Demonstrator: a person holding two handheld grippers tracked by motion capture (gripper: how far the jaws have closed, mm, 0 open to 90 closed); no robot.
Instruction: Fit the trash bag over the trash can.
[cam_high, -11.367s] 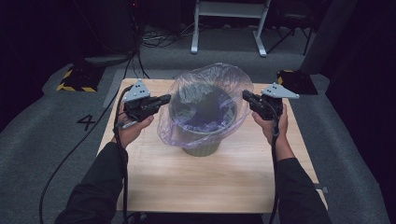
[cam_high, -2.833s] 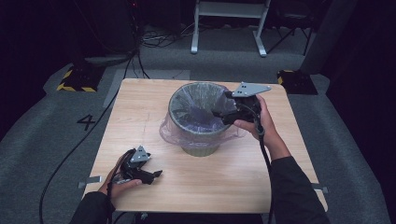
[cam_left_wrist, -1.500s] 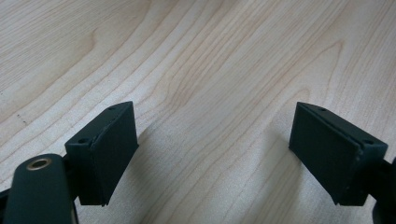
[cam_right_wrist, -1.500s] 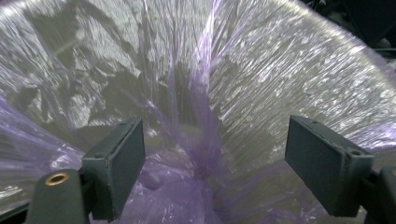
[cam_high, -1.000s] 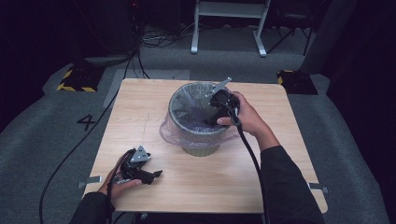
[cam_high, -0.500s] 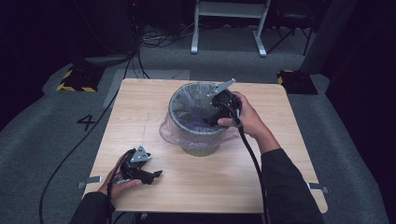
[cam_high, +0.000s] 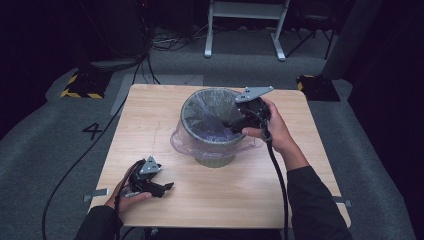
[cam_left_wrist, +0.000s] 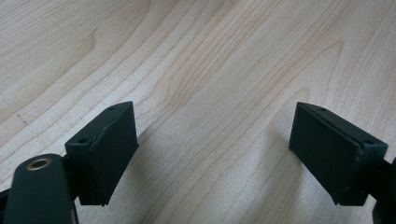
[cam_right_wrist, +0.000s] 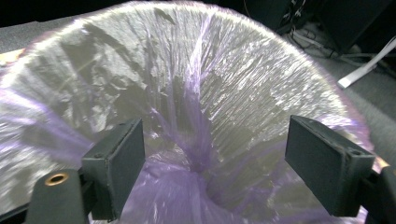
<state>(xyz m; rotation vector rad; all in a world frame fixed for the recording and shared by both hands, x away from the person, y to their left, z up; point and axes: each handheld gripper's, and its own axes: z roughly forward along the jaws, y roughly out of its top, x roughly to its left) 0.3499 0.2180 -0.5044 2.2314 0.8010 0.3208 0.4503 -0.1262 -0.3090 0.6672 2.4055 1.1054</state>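
I had the right gripper (cam_high: 232, 121) at the near-right rim of the bin (cam_high: 214, 131), which stood a bit past the middle of the table (cam_high: 150, 125). Its jaws stood wide apart w/ nothing clamped betw. them, pointing down into the bin's mouth. In the right gripper view the purple-tinted bag liner (cam_right_wrist: 201, 107) spread across the inside, gathered into a crease running down to a dark hollow at the bottom; the jaws sat on either side of that crease, prob. not touching the plastic, though I couldn't be sure from that angle. In the high view the liner's edge was folded over the rim and hung loose round the outside of the bin.

The left gripper (cam_high: 159, 187) rested on the table near the front-left corner, well apart from the bin. Its jaws were also spread wide, w/ bare wood grain betw. them in the left gripper view.
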